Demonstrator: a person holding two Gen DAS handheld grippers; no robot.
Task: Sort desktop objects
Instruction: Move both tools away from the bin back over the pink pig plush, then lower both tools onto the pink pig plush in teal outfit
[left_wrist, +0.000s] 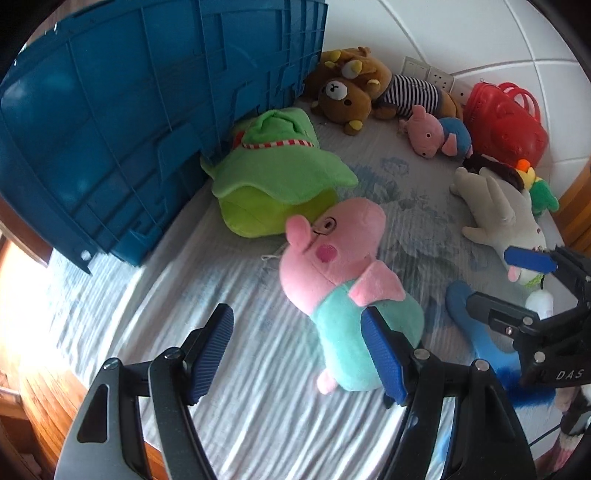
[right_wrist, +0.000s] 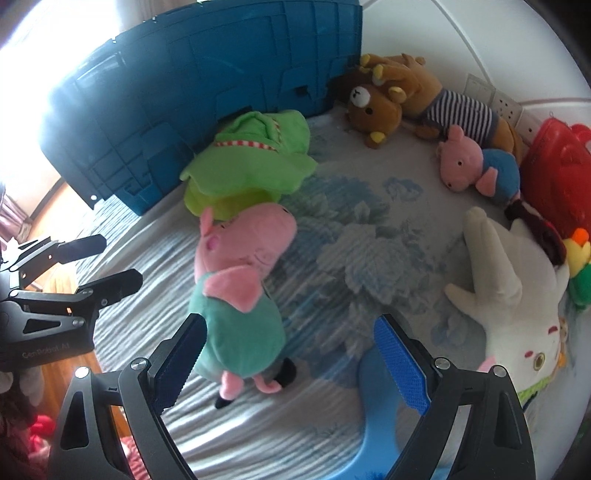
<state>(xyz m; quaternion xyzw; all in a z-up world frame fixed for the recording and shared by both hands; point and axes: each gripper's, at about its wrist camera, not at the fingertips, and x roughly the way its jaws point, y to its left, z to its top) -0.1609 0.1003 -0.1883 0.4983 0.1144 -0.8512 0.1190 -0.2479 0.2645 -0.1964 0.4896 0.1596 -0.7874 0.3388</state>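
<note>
A pink pig plush in a teal shirt (left_wrist: 340, 280) (right_wrist: 240, 280) lies on the striped bedsheet (left_wrist: 240, 406). My left gripper (left_wrist: 297, 314) hangs over it, open; its right finger (left_wrist: 384, 362) overlaps the pig's body, and the pads do not press. My right gripper (right_wrist: 291, 325) is also open just above the sheet, with the pig's lower body beside its left finger (right_wrist: 181, 362) and a blue plush piece (right_wrist: 373, 406) under its right one. Each gripper shows in the other's view (left_wrist: 513, 284) (right_wrist: 110, 264).
A big blue crate (left_wrist: 129, 129) (right_wrist: 203, 92) stands at the back left. A green plush (left_wrist: 273, 173) leans on it. Brown bears (left_wrist: 347, 96), a small pig in blue (left_wrist: 439, 134), a red basket (left_wrist: 506, 122) and a white plush (left_wrist: 498, 214) line the back and right.
</note>
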